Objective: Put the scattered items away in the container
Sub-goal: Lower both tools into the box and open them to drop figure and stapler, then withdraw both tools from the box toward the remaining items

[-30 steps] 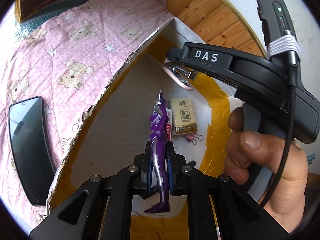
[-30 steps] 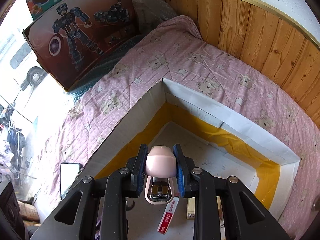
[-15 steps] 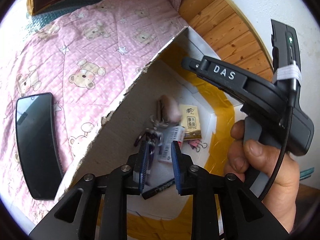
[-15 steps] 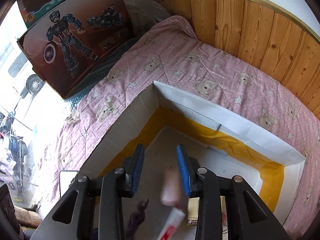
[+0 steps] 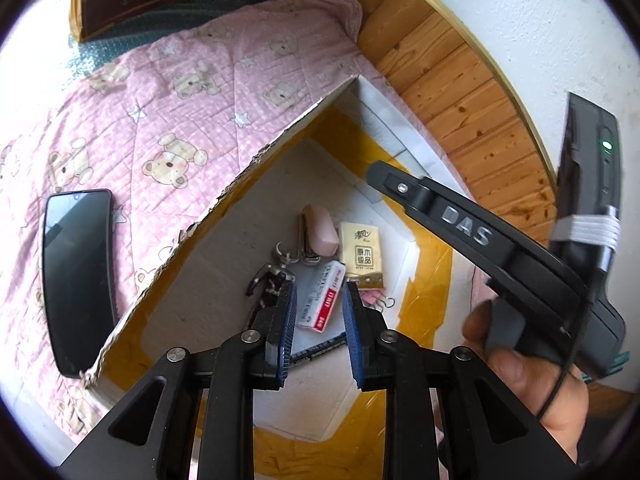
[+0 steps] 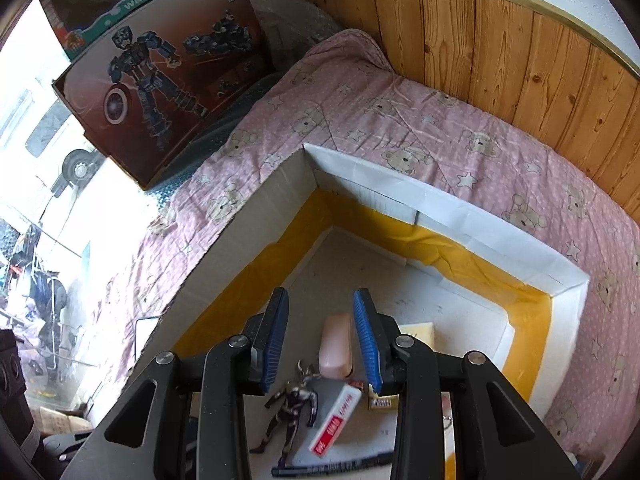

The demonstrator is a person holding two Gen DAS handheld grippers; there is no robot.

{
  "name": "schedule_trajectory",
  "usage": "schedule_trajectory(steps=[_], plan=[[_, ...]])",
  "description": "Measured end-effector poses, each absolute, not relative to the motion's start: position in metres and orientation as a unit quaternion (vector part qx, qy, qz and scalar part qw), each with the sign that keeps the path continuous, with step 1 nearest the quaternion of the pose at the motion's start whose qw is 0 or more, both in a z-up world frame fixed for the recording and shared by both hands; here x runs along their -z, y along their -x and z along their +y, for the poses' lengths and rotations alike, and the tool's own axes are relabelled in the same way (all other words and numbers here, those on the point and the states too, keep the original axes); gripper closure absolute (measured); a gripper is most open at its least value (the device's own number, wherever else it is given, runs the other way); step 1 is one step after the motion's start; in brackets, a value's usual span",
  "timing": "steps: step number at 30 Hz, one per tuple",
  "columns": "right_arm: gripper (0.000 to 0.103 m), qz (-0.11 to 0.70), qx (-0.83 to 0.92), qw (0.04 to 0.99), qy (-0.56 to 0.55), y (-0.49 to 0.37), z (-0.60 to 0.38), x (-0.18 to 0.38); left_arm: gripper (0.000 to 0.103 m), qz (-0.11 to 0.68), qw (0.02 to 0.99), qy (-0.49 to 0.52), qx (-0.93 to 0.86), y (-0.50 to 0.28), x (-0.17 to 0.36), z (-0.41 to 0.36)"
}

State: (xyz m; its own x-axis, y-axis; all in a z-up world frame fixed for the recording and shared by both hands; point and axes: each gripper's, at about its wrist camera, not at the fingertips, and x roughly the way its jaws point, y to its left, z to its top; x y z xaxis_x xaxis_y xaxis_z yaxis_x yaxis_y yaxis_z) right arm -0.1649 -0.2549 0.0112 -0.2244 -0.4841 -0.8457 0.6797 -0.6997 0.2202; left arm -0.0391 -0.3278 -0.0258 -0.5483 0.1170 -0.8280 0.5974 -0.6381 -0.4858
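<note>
Currently both tongs hang over the box (image 5: 256,160), jaws partly open and empty. Below the left tongs (image 5: 319,334) lie the figure (image 5: 272,280), stapler (image 5: 320,230), staple pack (image 5: 324,300), tissues (image 5: 362,256), clips (image 5: 376,300) and pen (image 5: 320,348). Beneath the right tongs (image 6: 323,342) the same things show. Left of the left tongs, a phone (image 5: 78,276) remains on the bed (image 5: 160,128), apparently the last piece.

Pink bear-and-star quilt (image 5: 192,92); white box (image 6: 440,208) lined with yellow tape; pale pink stapler (image 5: 320,232); purple-silver figure (image 6: 294,406).
</note>
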Motion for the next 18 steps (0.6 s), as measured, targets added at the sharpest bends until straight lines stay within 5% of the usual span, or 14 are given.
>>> schedule_trajectory(steps=[18], plan=[[0.067, 0.065, 0.788, 0.434, -0.433, 0.12, -0.165, -0.07, 0.078, 0.362, 0.171, -0.427, 0.811, 0.024, -0.009, -0.274]])
